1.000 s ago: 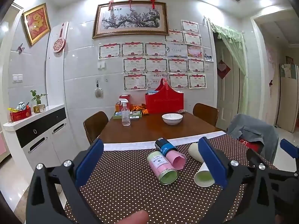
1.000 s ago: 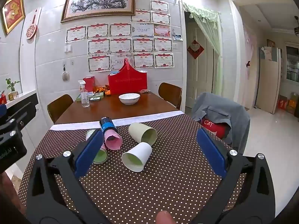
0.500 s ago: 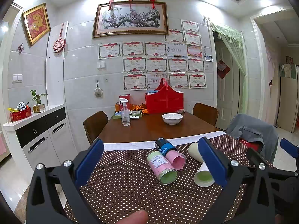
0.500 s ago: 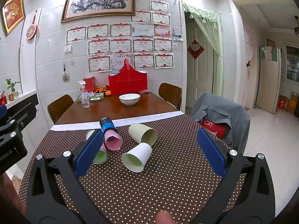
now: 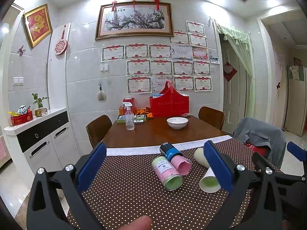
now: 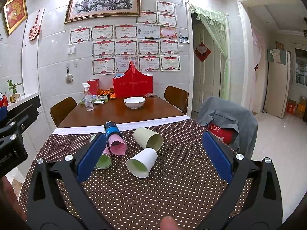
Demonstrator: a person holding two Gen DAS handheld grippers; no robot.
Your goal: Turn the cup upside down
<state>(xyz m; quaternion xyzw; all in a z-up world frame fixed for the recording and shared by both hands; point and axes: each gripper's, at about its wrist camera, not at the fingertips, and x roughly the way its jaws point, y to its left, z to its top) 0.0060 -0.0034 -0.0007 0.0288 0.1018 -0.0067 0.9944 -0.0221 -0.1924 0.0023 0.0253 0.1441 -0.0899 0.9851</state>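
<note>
Several cups lie on their sides on a brown dotted tablecloth [image 6: 172,187]. A white paper cup [image 6: 142,162] lies nearest, its mouth toward me. Behind it lie a pale green cup [image 6: 147,139], a pink cup with a blue base [image 6: 115,140] and a pink labelled cup [image 6: 104,156]. In the left wrist view they are the white cup [image 5: 208,180], the pale cup [image 5: 199,156], the pink and blue cup [image 5: 175,159] and the labelled cup [image 5: 167,172]. My left gripper [image 5: 153,168] and right gripper [image 6: 153,160] are open and empty, held short of the cups.
Beyond the cloth the wooden table [image 6: 119,113] holds a white bowl [image 6: 134,102], a spray bottle [image 6: 88,99] and a red basket [image 6: 132,84]. Chairs stand around it; one at right carries a grey jacket [image 6: 228,118]. A white sideboard [image 5: 38,132] stands at left.
</note>
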